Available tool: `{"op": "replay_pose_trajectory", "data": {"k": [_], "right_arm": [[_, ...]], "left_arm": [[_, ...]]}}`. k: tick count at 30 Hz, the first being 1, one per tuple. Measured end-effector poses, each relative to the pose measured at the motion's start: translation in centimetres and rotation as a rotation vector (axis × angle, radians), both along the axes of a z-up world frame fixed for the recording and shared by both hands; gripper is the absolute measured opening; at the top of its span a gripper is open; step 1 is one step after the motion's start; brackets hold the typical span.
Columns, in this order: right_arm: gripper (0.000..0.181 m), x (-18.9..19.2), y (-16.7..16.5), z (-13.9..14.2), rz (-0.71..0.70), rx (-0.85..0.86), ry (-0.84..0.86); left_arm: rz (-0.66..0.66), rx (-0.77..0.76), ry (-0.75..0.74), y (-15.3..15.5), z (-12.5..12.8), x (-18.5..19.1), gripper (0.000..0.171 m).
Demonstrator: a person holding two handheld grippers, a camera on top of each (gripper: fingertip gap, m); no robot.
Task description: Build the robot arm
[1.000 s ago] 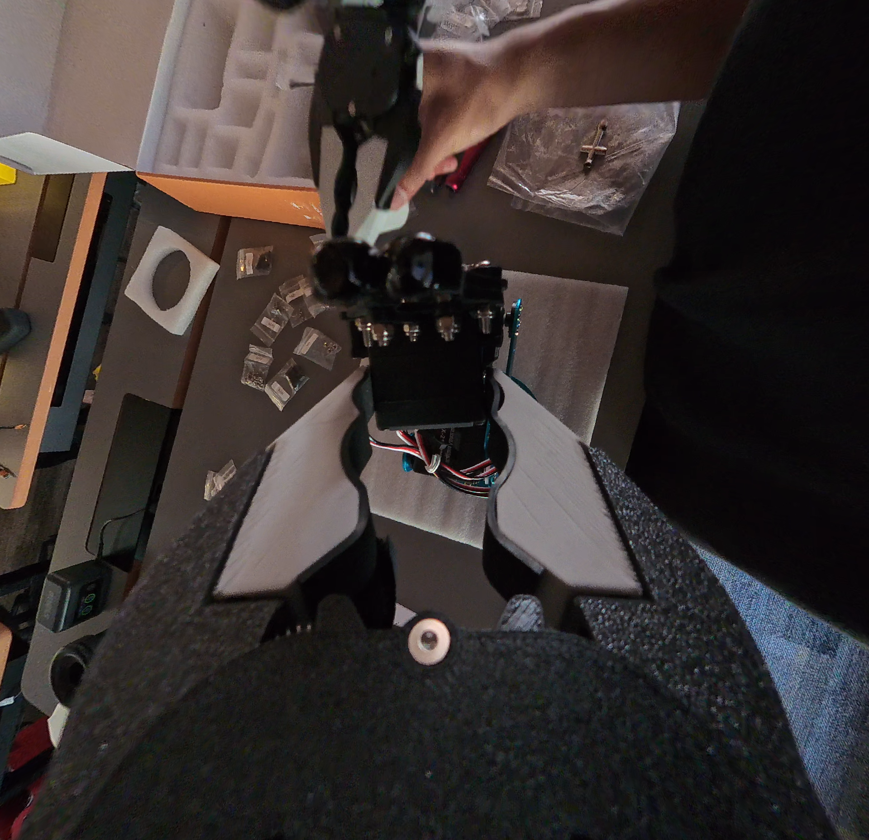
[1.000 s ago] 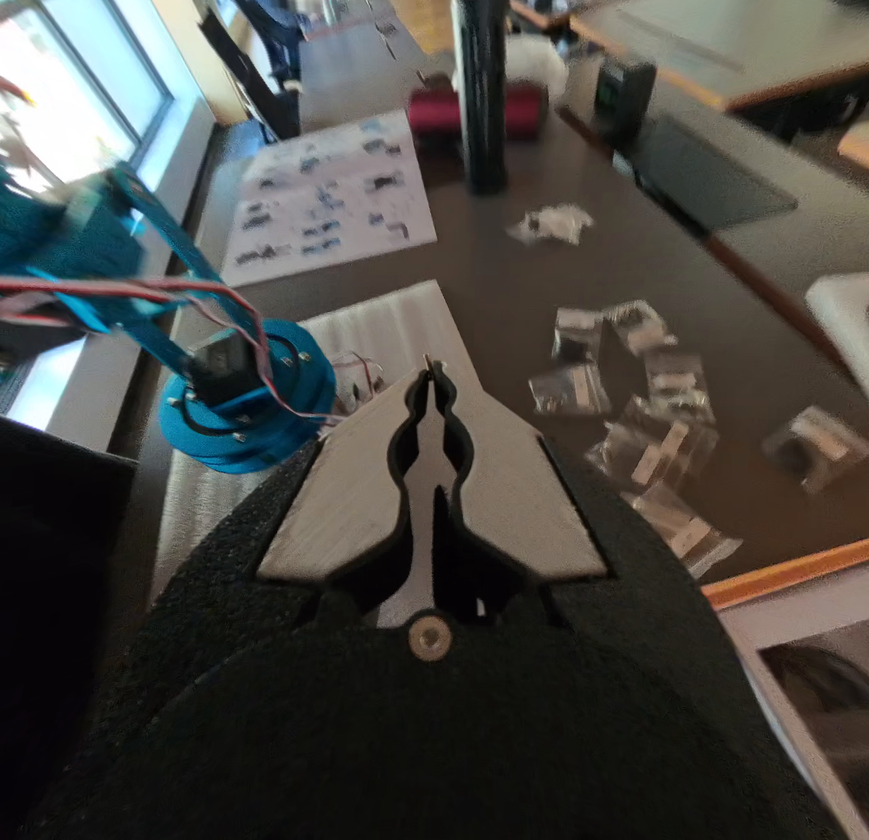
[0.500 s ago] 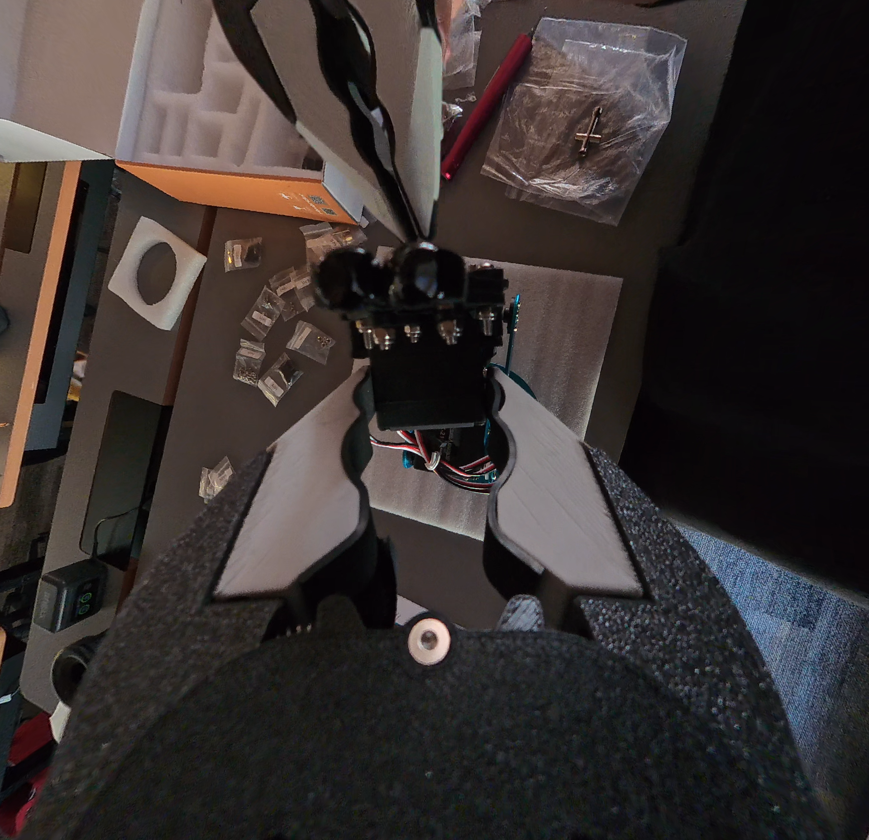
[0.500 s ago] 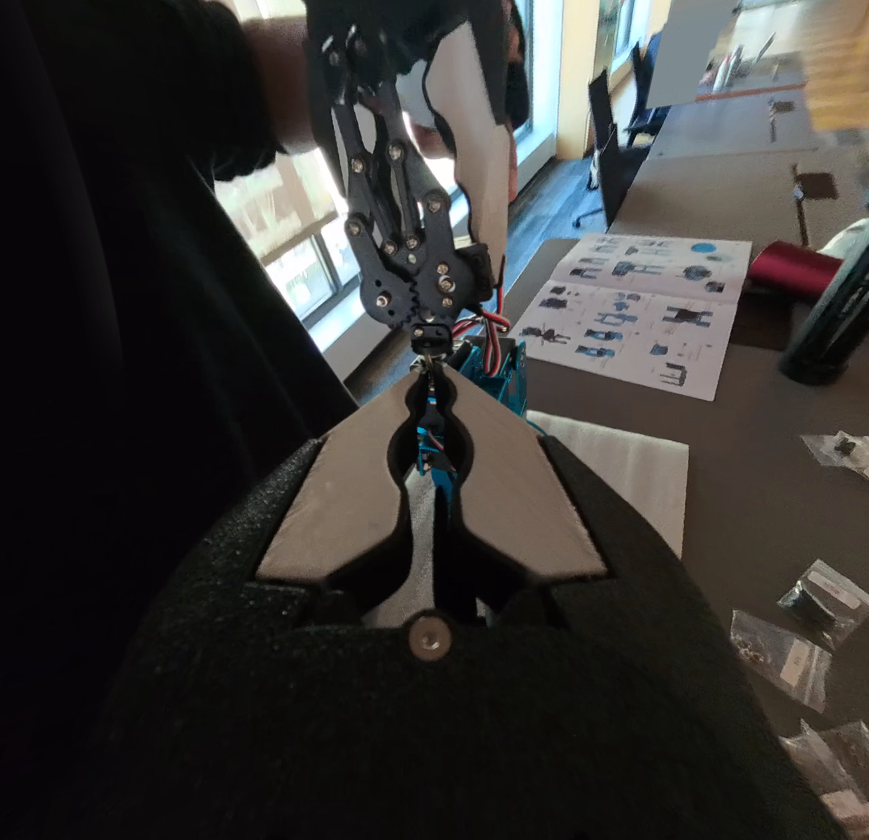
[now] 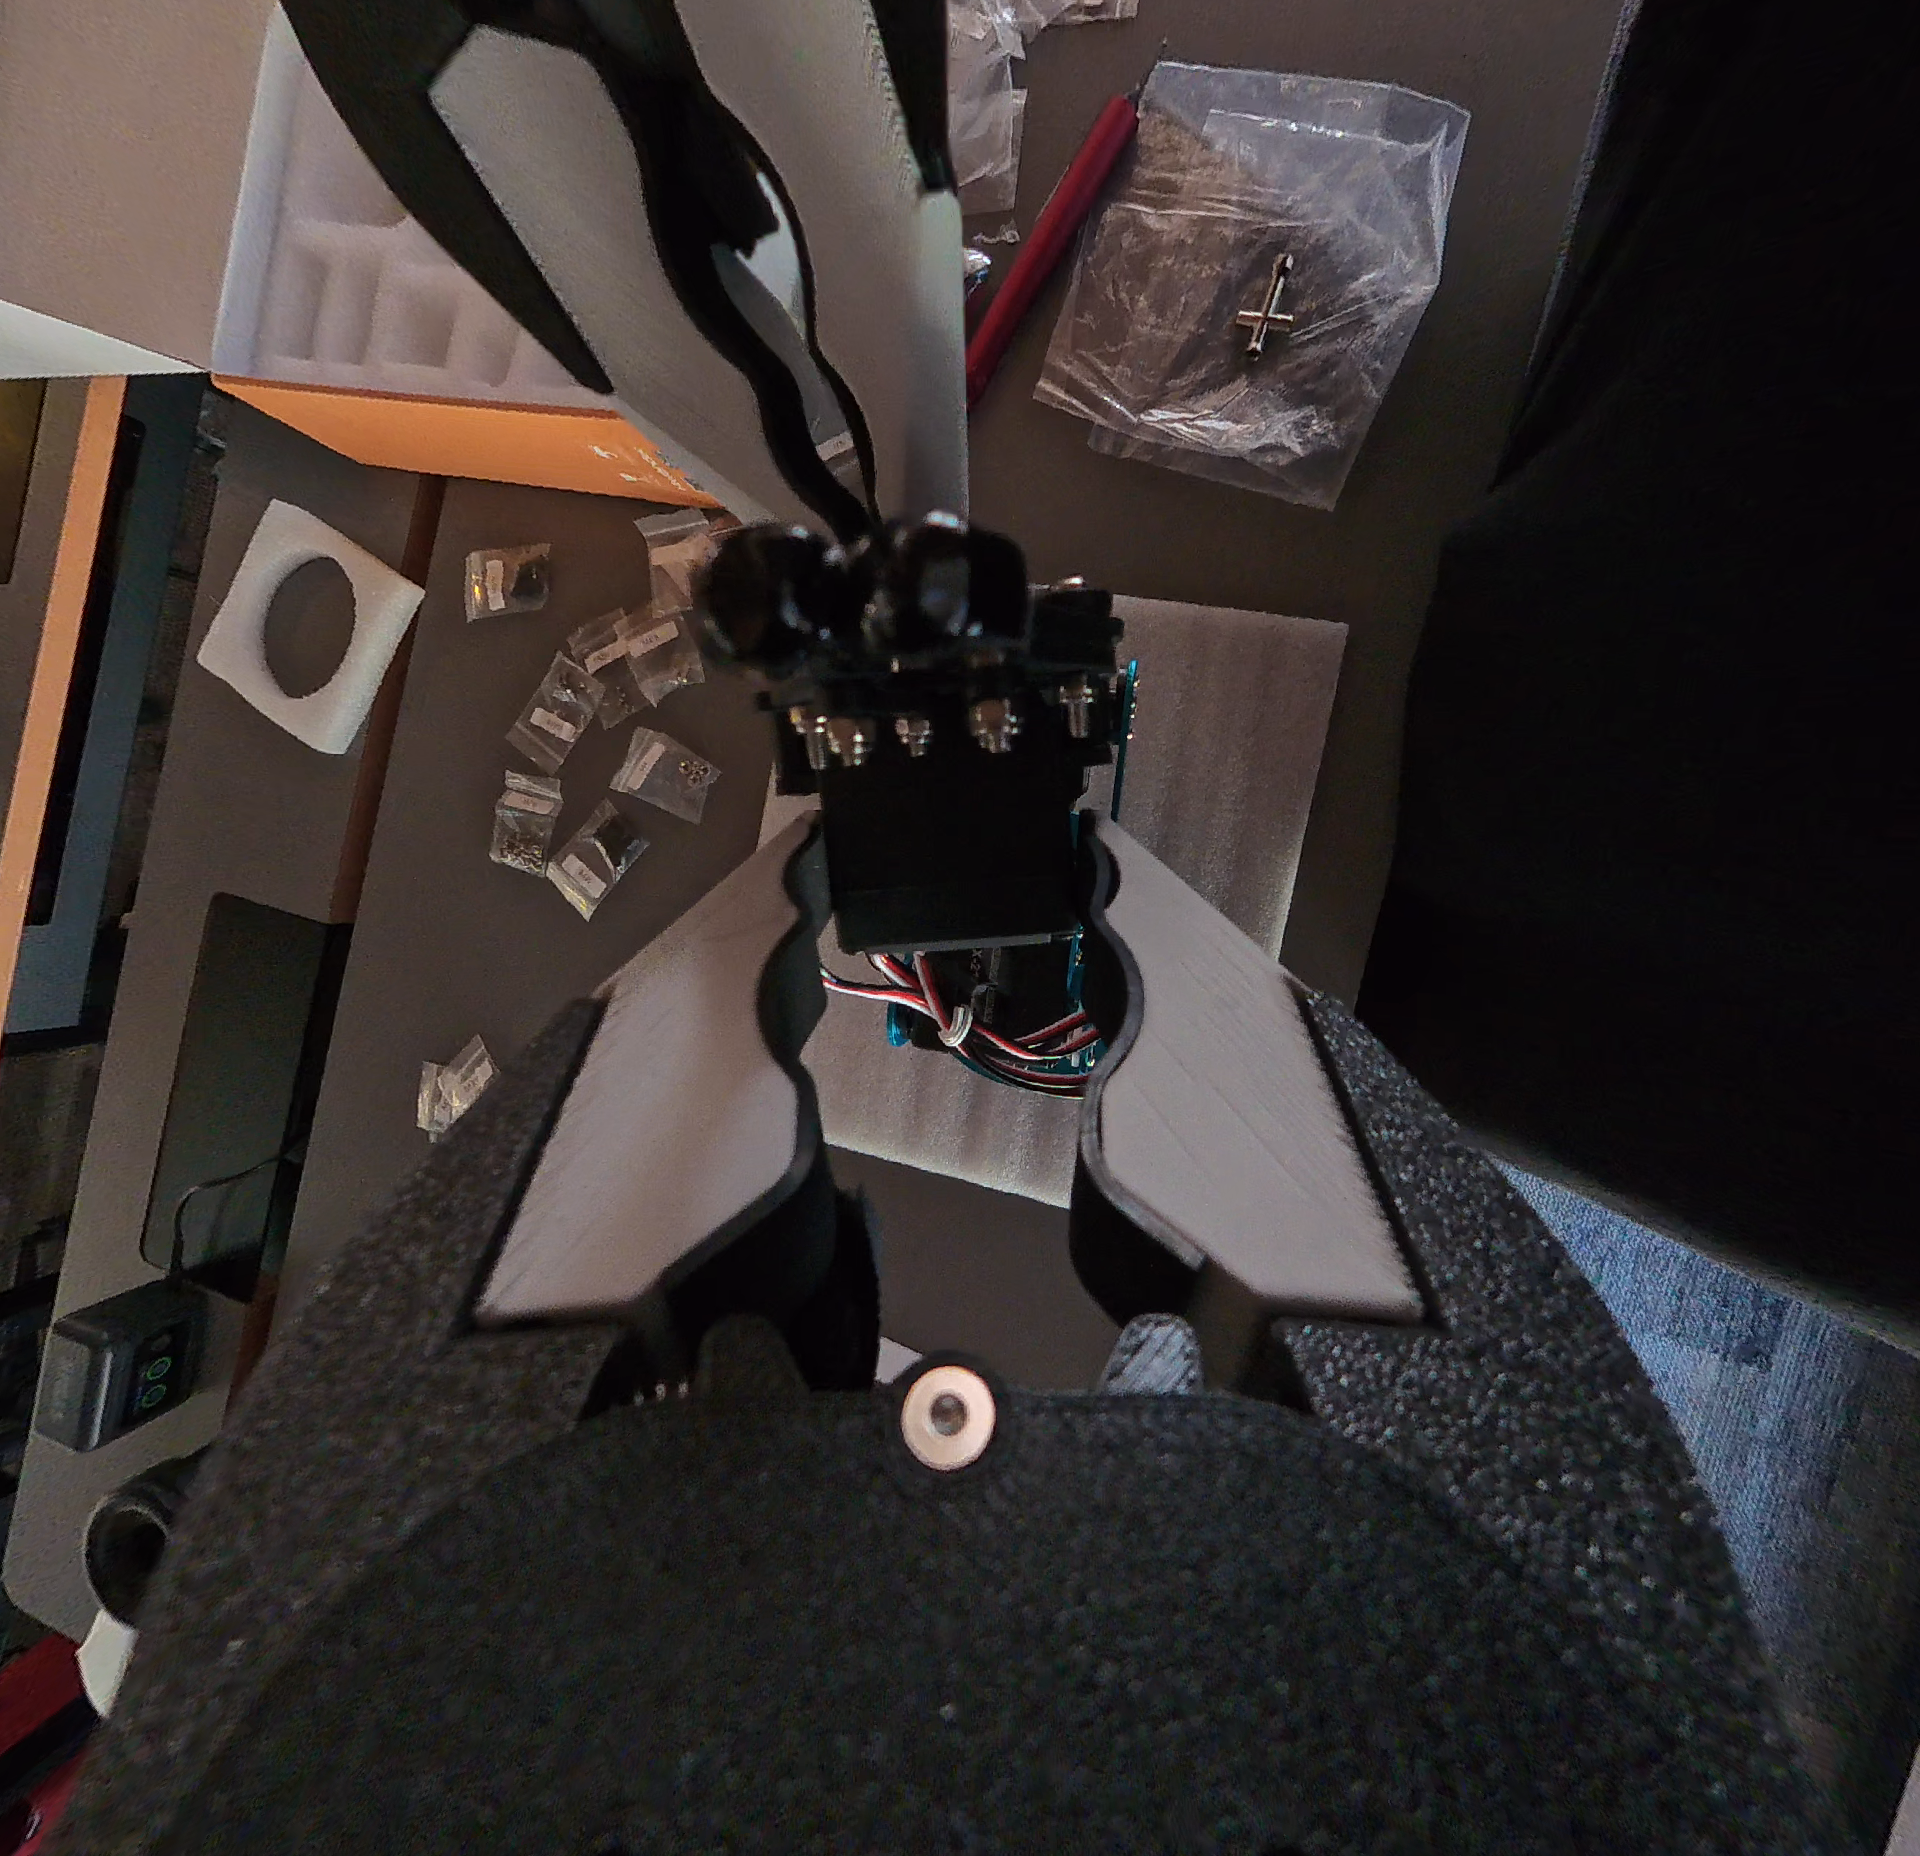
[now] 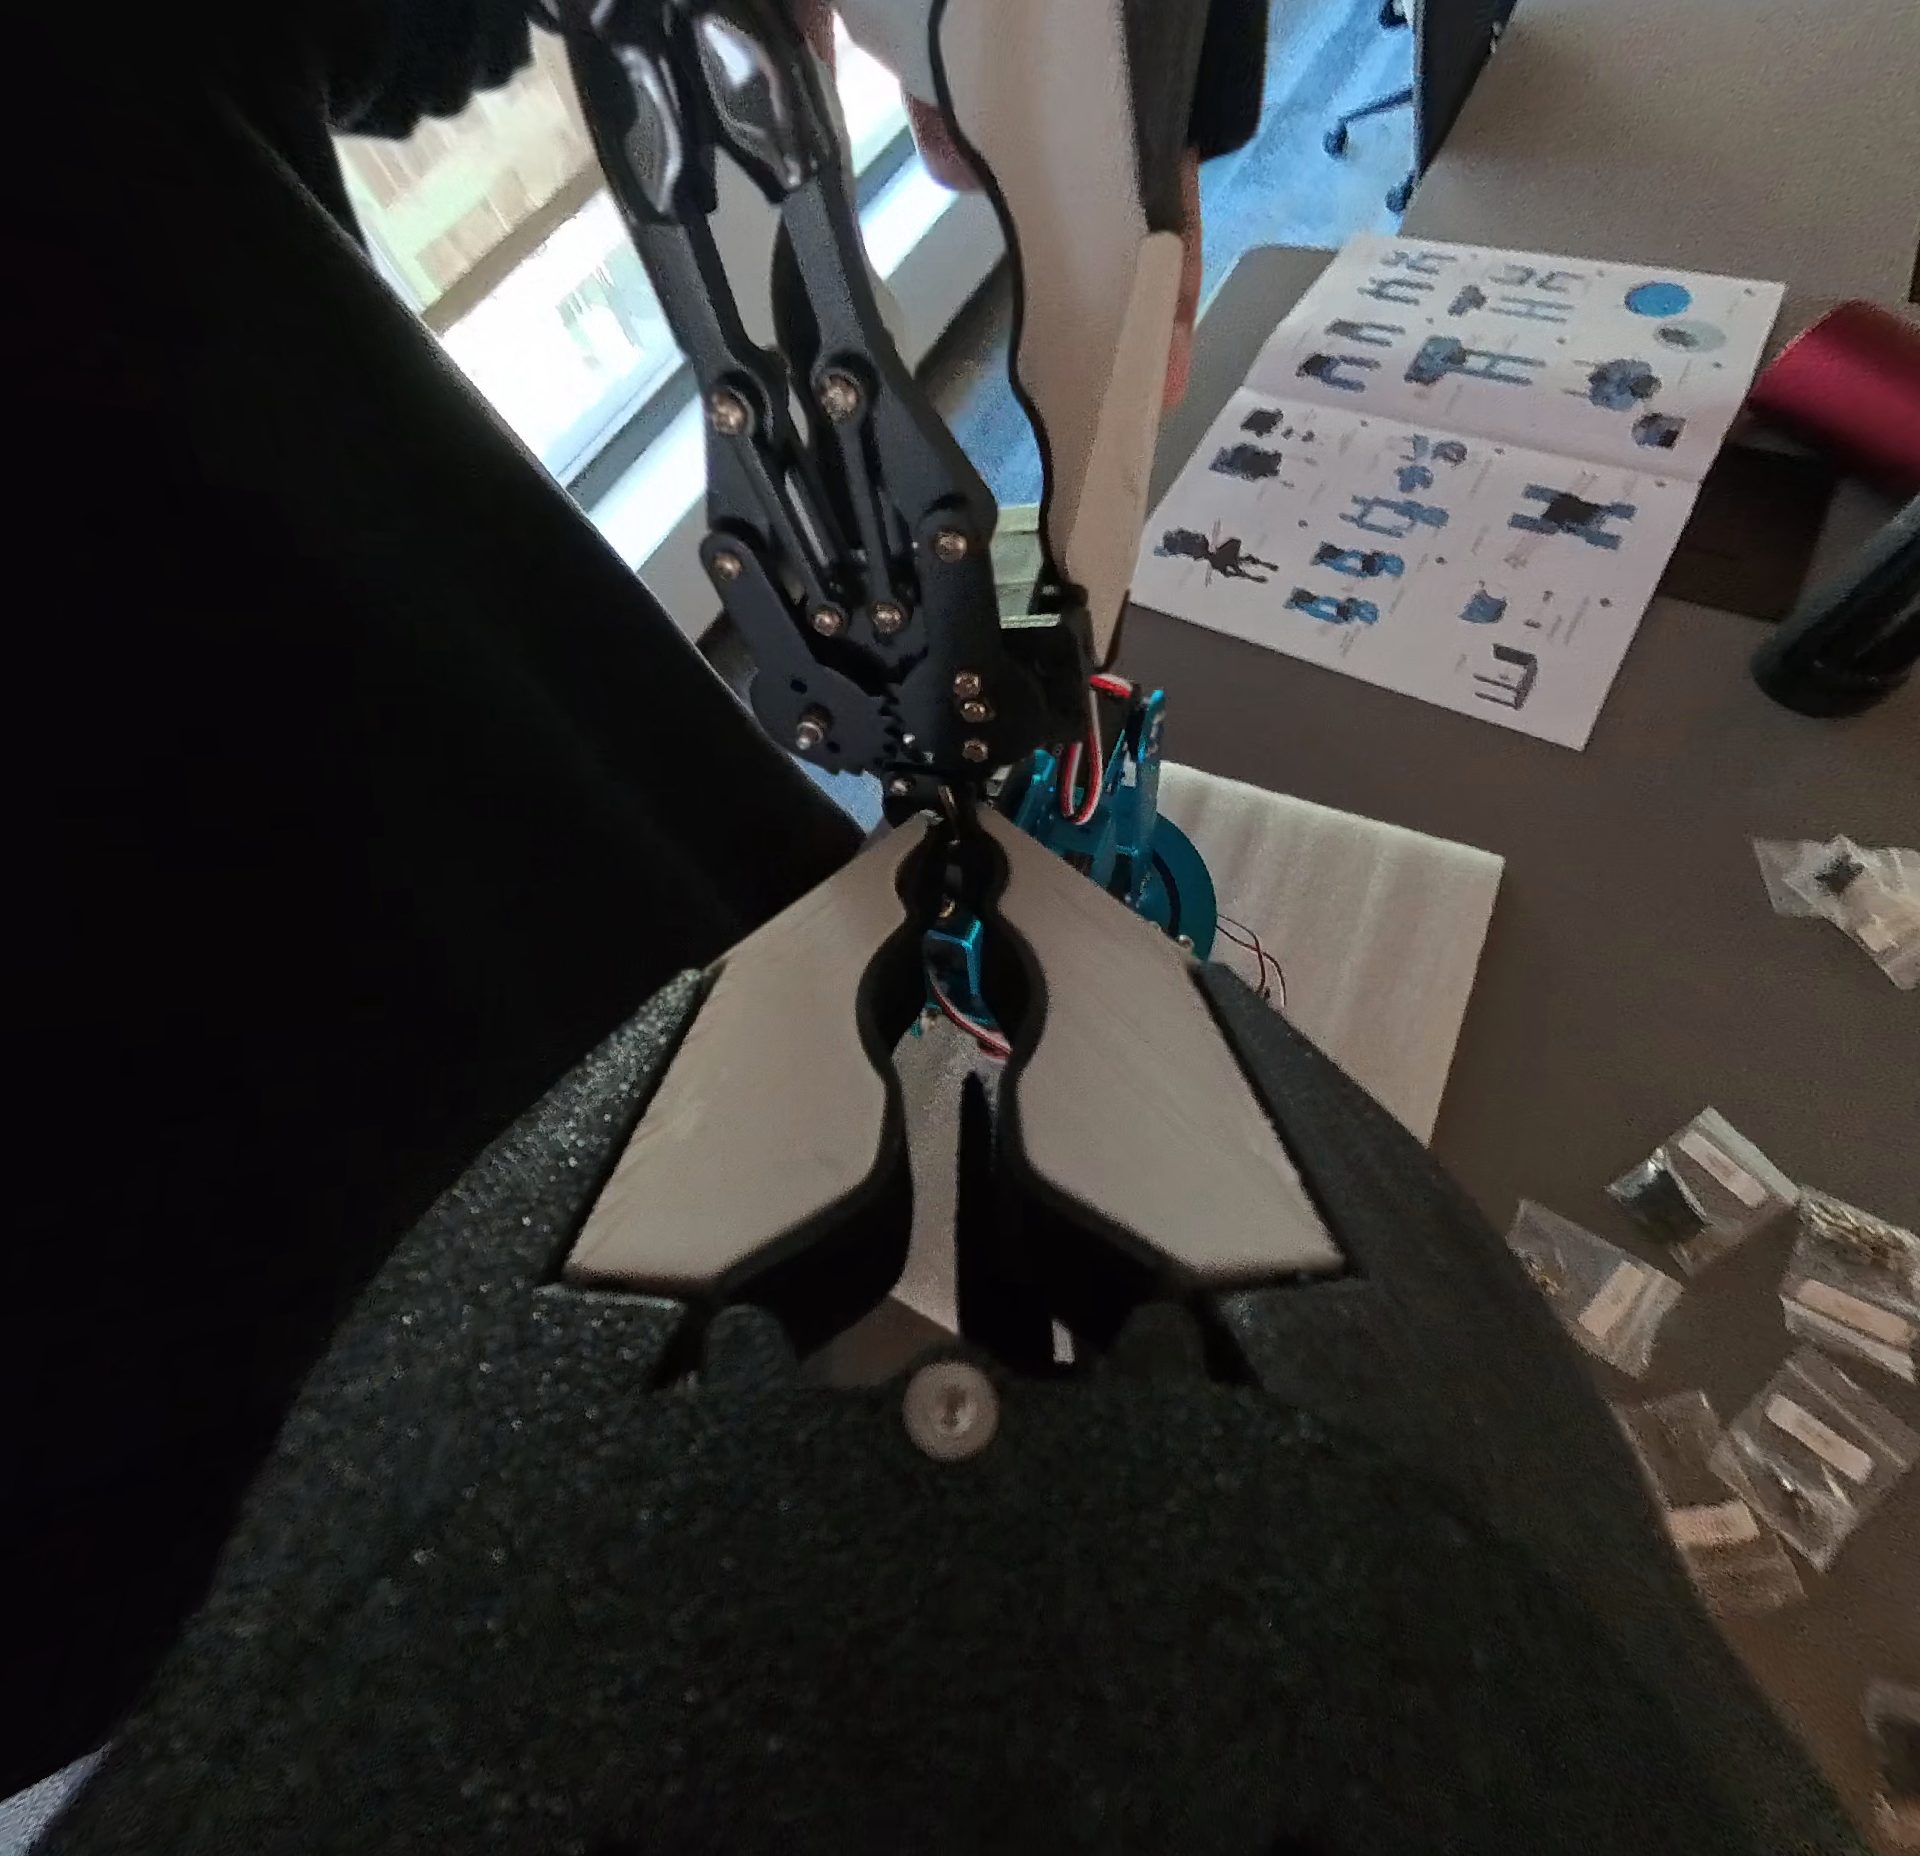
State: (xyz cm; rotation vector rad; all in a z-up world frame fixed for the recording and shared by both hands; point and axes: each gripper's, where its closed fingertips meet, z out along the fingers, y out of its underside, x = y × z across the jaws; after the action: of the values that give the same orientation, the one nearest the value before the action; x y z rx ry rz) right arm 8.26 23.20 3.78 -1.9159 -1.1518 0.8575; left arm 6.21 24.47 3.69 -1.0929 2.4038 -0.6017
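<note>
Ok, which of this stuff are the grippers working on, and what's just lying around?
In use: left gripper, shut on black claw unit; right gripper, pinching small pin; blue arm base.
Lying about: parts bags, red pen, instruction sheet, foam box.

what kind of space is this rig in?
Likely an office or lab desk used for kit assembly: an open instruction sheet, small parts bags, a foam-lined box, and a half-built blue robot arm the tongs grip.
</note>
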Motion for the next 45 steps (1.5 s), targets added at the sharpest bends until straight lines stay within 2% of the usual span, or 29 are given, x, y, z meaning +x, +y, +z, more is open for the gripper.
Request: {"op": "replay_pose_trajectory", "data": {"k": [10,16,23,25,28,31,32,35,40,42,45], "right_arm": [[0.002,0.2,0.2,-0.2,-0.114,-0.075,-0.2],[0.0,0.4,0.4,-0.1,-0.239,-0.152,-0.301],[0.0,0.3,0.3,0.1,-0.377,-0.183,-0.263],[0.0,1.4,0.6,0.7,-0.436,-0.143,-0.225],[0.0,6.2,1.3,0.4,-0.605,-0.032,-0.203],[0.005,11.7,1.3,-2.1,-0.784,0.008,-0.113],[0.013,12.8,1.1,-3.5,-0.813,0.018,-0.09],[0.022,14.4,0.9,-8.8,-0.838,0.084,-0.088],[0.026,12.5,2.3,-16.2,-0.834,0.16,-0.041],[0.026,10.7,2.5,-19.0,-0.795,0.054,-0.002],[0.03,8.4,3.6,-20.7,-0.728,-0.026,0.089]], "left_arm": [[-0.019,-0.058,0.009,0.0,0.0,0.2,0.047],[-0.029,-0.105,-0.022,0.0,0.1,0.4,0.047],[-0.032,-0.135,-0.055,-0.4,0.1,0.3,0.047],[-0.041,-0.132,-0.064,-0.4,0.2,0.2,0.047],[-0.043,-0.132,-0.073,-0.3,0.2,0.1,0.047],[-0.047,-0.14,-0.086,-0.3,0.2,0.1,0.047],[-0.049,-0.144,-0.091,-0.4,0.2,0.1,0.047],[-0.047,-0.158,-0.099,-0.4,0.2,0.1,0.047],[-0.048,-0.155,-0.101,-0.4,0.3,0.0,0.047],[-0.046,-0.156,-0.101,-0.5,0.3,0.1,0.047],[-0.029,-0.163,-0.093,-0.4,0.3,0.0,0.047]]}}
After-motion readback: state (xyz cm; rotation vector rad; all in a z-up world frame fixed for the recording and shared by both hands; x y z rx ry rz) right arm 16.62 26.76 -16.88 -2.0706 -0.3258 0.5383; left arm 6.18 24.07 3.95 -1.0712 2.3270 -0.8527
